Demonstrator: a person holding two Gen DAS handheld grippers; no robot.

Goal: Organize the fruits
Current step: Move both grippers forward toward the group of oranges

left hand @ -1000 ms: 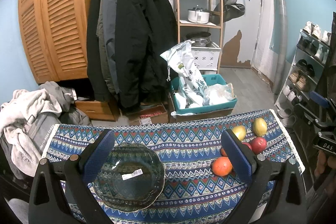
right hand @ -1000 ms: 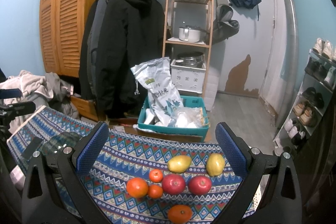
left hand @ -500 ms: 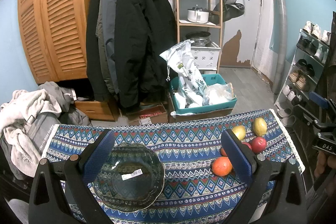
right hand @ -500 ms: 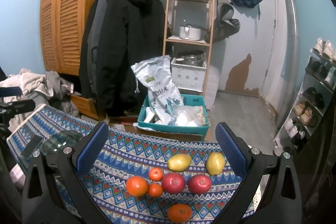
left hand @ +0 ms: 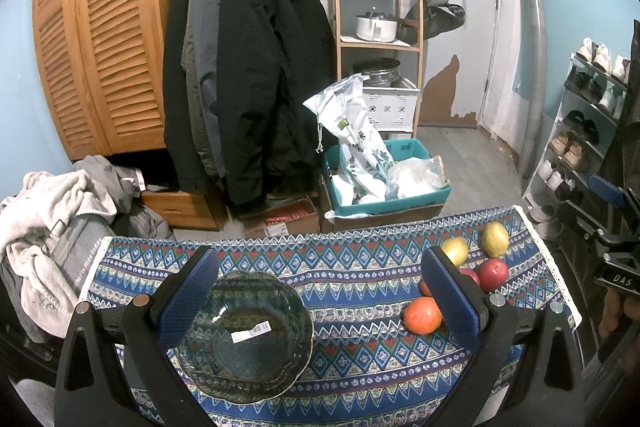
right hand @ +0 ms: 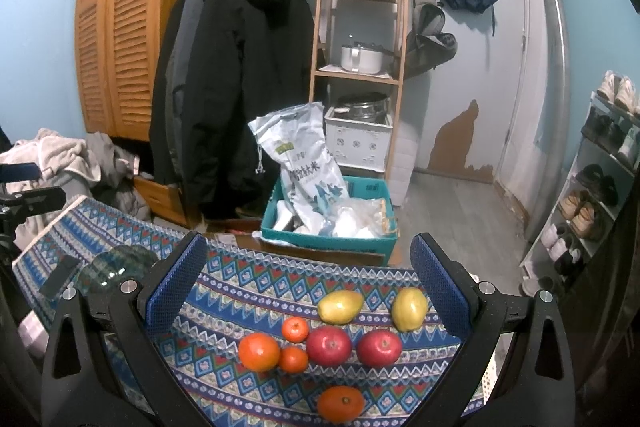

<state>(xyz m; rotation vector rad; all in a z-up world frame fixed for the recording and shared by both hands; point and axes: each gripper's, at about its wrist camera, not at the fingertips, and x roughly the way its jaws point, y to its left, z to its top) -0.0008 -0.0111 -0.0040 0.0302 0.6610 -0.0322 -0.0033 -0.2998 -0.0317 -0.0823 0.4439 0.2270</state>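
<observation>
The left gripper (left hand: 316,301) hangs wide open over the glass bowl (left hand: 245,337), maybe because the fruit should go in there; the right gripper (right hand: 308,287) is wide open too and holds nothing, with the fruit lying loose on the patterned cloth (right hand: 240,291) under it. I count two red apples (right hand: 329,345), two yellow-green fruits (right hand: 340,306) that may be pears or mangoes, and four oranges (right hand: 259,351); from the left side some hide behind a finger pad (left hand: 450,297).
</observation>
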